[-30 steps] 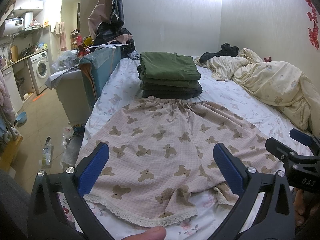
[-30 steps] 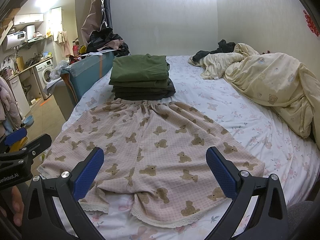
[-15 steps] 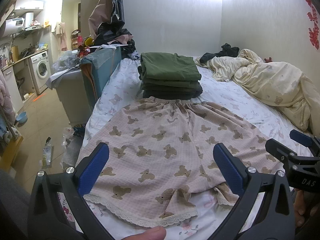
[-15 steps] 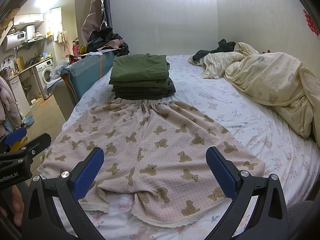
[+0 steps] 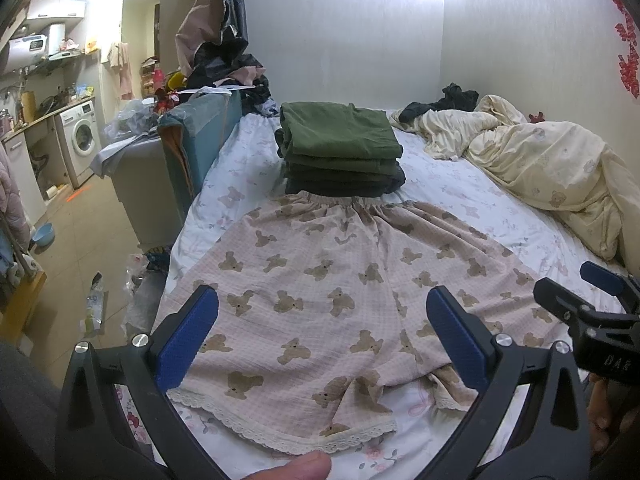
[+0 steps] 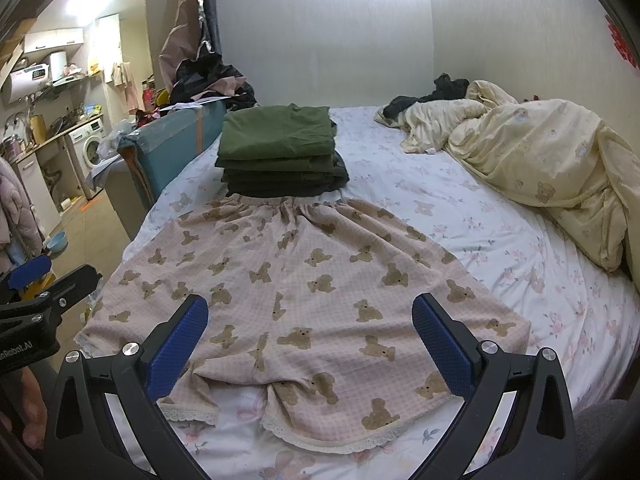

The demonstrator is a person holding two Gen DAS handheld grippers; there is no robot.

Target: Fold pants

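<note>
Lying flat and spread wide on the flowered bed sheet, the pink bear-print pajama pants have the gathered waistband at the far side, touching the base of a stack of folded green and dark clothes, and the lace-trimmed leg hems toward the cameras. The left gripper hovers over the near left leg with its blue-padded fingers spread wide apart, holding nothing. The right gripper hangs over the near crotch and right leg, likewise splayed and empty. A thumb tip shows at the bottom edge of the left view. A rumpled cream comforter is heaped on the right side of the bed, well apart from the pants. A washing machine stands off to the left.
</note>
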